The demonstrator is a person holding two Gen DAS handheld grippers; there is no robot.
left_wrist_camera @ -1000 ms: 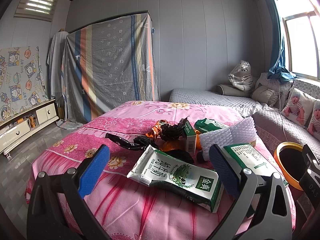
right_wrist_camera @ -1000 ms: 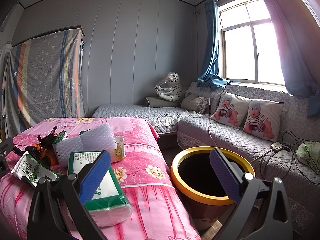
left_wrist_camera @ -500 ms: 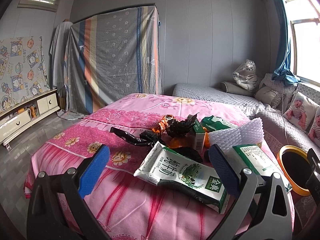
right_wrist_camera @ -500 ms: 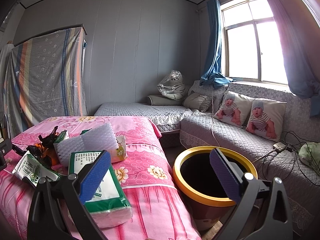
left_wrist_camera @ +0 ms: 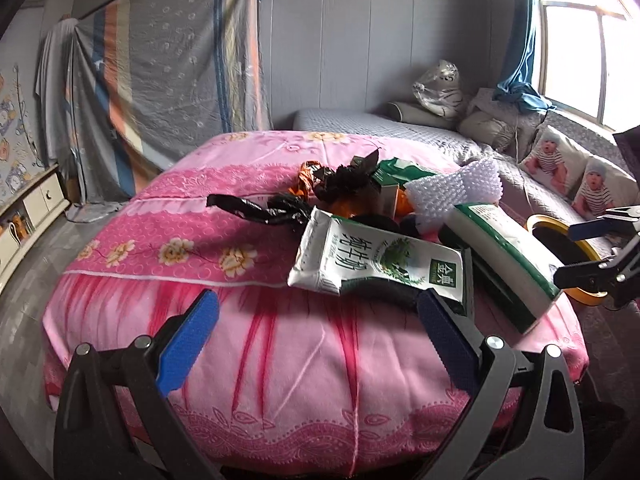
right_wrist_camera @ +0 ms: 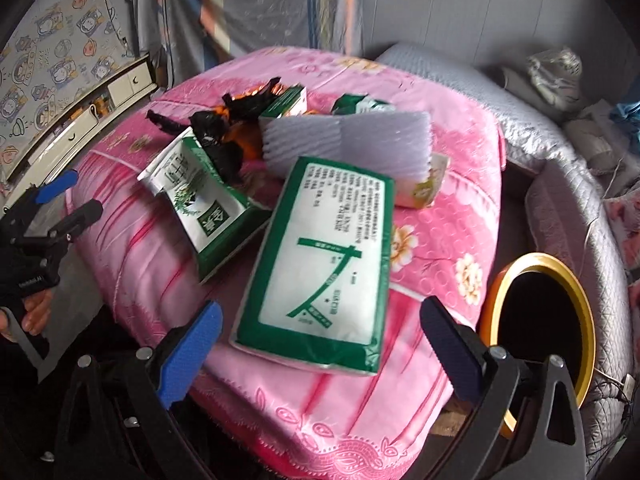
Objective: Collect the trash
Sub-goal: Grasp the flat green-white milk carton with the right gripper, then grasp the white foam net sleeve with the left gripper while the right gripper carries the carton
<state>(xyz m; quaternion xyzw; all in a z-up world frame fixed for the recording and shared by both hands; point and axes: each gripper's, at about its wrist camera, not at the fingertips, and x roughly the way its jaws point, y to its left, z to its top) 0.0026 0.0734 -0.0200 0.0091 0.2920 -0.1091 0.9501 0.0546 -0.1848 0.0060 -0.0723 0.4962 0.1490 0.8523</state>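
Right gripper point(right_wrist_camera: 320, 340) now over tissue pack point(right_wrist_camera: 320, 264) (jaws apart).

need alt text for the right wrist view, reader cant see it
The open right gripper hovers over a green-and-white tissue pack on a pink floral bedspread. Behind it lie a flattened milk carton, white foam wrap and black and orange wrappers; a yellow-rimmed bin stands at the right, the left gripper at the left edge.
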